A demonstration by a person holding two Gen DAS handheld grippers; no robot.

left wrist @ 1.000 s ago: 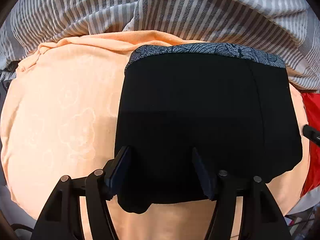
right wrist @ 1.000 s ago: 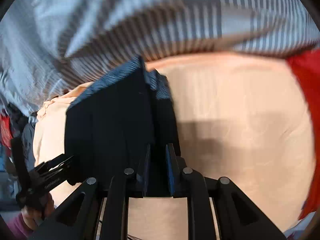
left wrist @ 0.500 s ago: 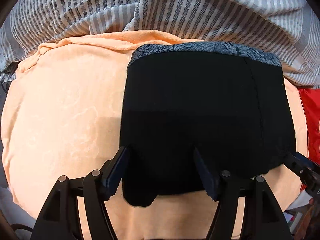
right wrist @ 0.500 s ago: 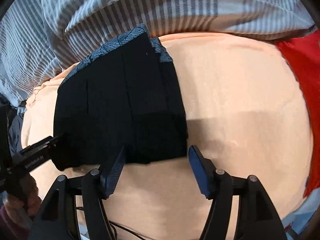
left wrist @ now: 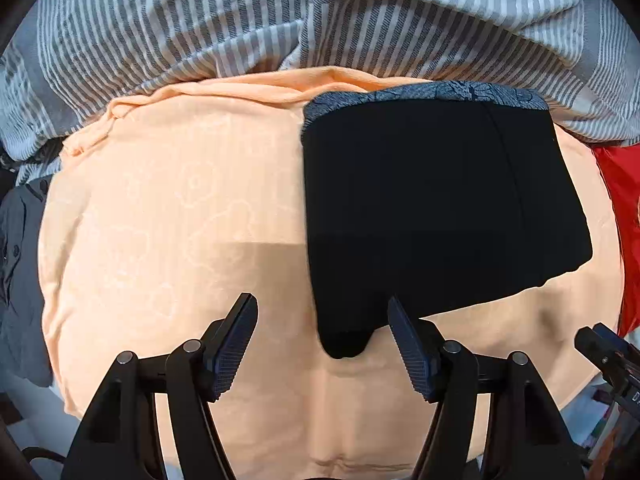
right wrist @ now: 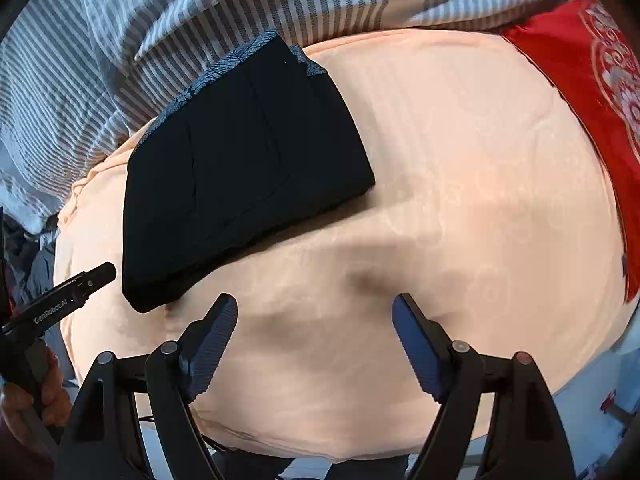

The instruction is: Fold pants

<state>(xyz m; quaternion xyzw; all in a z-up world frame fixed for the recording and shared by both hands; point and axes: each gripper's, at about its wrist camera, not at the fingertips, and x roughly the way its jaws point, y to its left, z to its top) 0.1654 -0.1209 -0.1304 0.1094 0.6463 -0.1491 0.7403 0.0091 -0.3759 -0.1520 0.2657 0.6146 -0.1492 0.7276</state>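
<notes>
The black pants [left wrist: 436,208] lie folded into a compact rectangle on the peach blanket [left wrist: 180,216], with a blue patterned waistband along the far edge. They also show in the right wrist view [right wrist: 244,176]. My left gripper [left wrist: 322,344] is open and empty, just short of the fold's near left corner. My right gripper [right wrist: 314,340] is open and empty over bare blanket, right of and nearer than the pants. The left gripper's fingertip shows at the left of the right wrist view [right wrist: 76,288].
A grey-and-white striped duvet [left wrist: 280,20] is bunched along the far side. A red patterned cloth [right wrist: 592,76] lies at the right. Dark grey clothing [left wrist: 20,288] hangs off the left. The blanket's near edge drops off close to both grippers.
My right gripper opened, let go of the pants and drew back to the right. My left gripper, open throughout, drew back and left off the fold. The pants now lie flat.
</notes>
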